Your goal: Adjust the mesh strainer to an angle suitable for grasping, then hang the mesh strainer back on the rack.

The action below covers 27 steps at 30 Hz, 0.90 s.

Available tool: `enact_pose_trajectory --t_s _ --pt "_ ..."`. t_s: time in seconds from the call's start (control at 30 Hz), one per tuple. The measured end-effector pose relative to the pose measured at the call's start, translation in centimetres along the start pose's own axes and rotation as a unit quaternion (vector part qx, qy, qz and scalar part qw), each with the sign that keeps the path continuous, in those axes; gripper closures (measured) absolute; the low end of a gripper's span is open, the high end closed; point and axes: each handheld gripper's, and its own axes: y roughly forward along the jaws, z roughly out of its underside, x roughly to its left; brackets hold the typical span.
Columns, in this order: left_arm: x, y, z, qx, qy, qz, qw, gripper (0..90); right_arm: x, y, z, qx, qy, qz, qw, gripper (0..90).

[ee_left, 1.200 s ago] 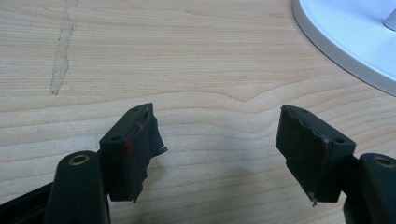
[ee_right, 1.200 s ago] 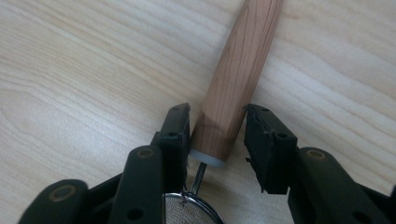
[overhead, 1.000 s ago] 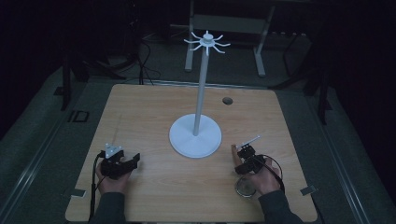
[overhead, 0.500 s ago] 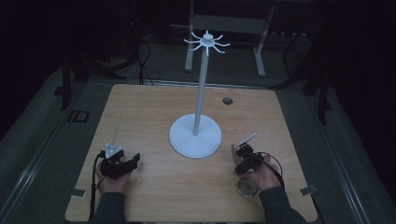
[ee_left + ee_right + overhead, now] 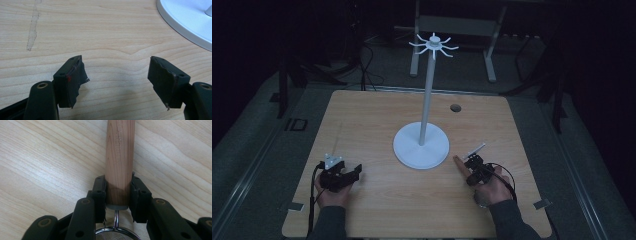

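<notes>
Clamping the strainer's wooden handle [image 5: 120, 157], the right gripper [image 5: 117, 192] has just closed at the stand's [image 5: 421, 145] four o'clock; left gripper [image 5: 117, 75] gapes empty — a grip near the handle's end could let the mesh swing down.

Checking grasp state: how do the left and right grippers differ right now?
The left gripper has its jaws wide apart over bare table, holding nothing. The right gripper has just closed its jaws on a strainer's wooden handle. Both sit low at the table's near edge, either side of the white stand.
</notes>
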Motion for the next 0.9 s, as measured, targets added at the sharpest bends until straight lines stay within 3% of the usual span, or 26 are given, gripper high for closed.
enact_pose_trajectory --t_s 0.9 --pt "0.0 0.0 0.0 0.000 0.002 -0.001 1.0000 29.2 0.9 -1.9 0.5 -0.074 -0.023 -0.013 0.9969 69.1"
